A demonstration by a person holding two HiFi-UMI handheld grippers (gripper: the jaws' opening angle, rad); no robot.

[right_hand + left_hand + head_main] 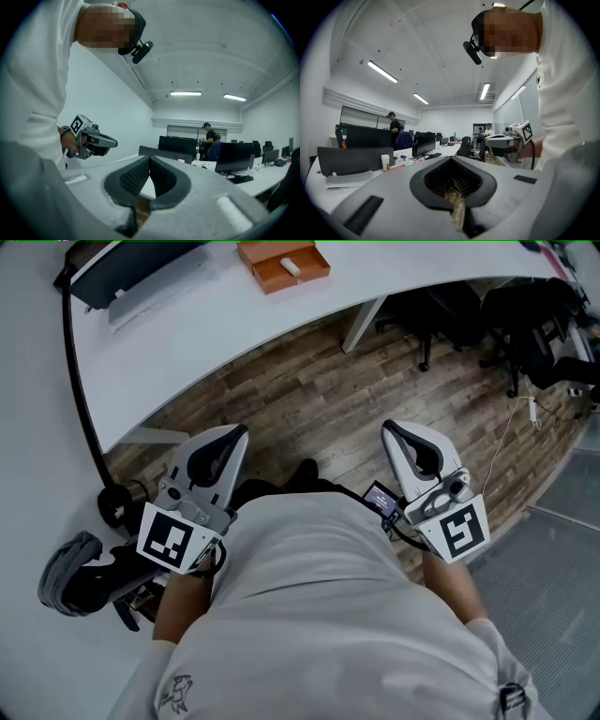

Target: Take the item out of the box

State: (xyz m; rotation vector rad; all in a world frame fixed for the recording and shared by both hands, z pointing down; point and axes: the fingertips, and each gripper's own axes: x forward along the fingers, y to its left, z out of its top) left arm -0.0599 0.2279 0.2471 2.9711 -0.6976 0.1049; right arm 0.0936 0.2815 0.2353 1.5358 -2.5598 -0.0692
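Orange box (283, 265) sits open on the far side of the curved white table (216, 343), and the small white item (291, 267) lies inside it, untouched. Only the head view shows this; neither gripper view gives a clear sight of the box or its contents.

The person in a white shirt stands over the wood-plank floor (309, 399), well back from the table, with a gripper in each hand held near the waist. The left gripper (240, 433) and the right gripper (388, 431) both point forward, well apart from the box.

The left gripper view settles that claw: its two dark ribbed pads meet at the tip, clenched on nothing, with only floor planks showing through the gap behind them. The right gripper view shows the same, the jaws pressed together and empty.

Those two views add what the head view lacks: a long office with ceiling strip lights, rows of dark monitors (234, 157), and people standing far off. The left gripper view also catches a paper cup (385, 162) on the table, with an orange edge just beside it that may be the box, though it is too small to be sure. Each gripper view sees the other gripper held out alongside.
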